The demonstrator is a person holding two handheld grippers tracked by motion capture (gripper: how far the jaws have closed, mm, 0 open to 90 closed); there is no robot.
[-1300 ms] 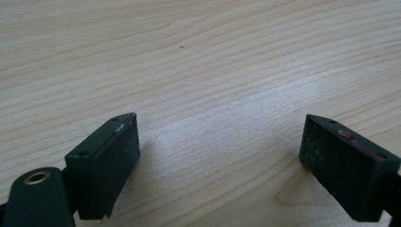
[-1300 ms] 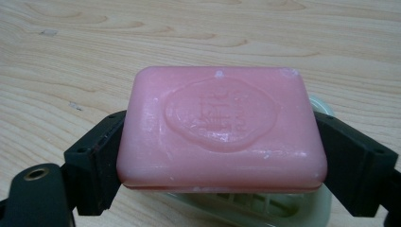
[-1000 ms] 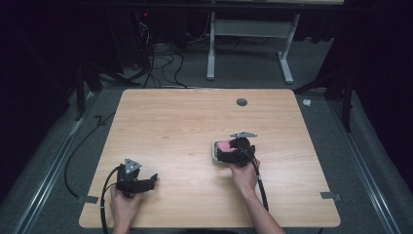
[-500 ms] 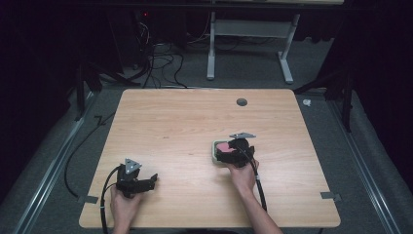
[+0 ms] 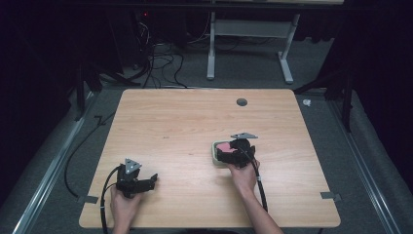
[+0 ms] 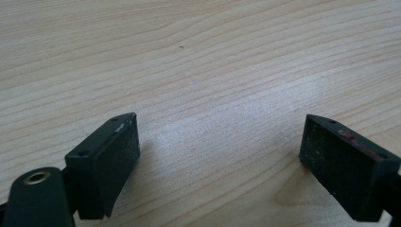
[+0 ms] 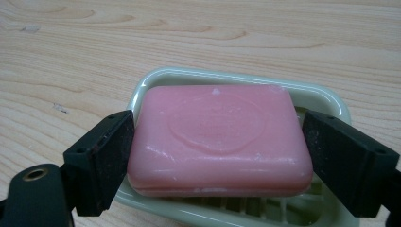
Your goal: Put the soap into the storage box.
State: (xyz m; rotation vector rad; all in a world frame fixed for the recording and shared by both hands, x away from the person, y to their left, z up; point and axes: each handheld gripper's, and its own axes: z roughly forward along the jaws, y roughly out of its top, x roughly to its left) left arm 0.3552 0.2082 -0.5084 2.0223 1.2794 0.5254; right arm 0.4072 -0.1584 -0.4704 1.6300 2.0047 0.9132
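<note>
Pink soap bar [image 7: 218, 139]: lying in pale green dish [image 7: 326, 97] on desk [image 5: 185, 122]. Right gripper [image 7: 217, 161] fingers flank its ends, touching, positioned for lifting. Left gripper [image 6: 227, 161], well apart from dish: fingers apart, idle.

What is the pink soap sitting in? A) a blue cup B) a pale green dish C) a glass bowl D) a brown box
B: the soap lies in a pale green dish on the table, with the right hand-held gripper jaws on either side of it.
</note>
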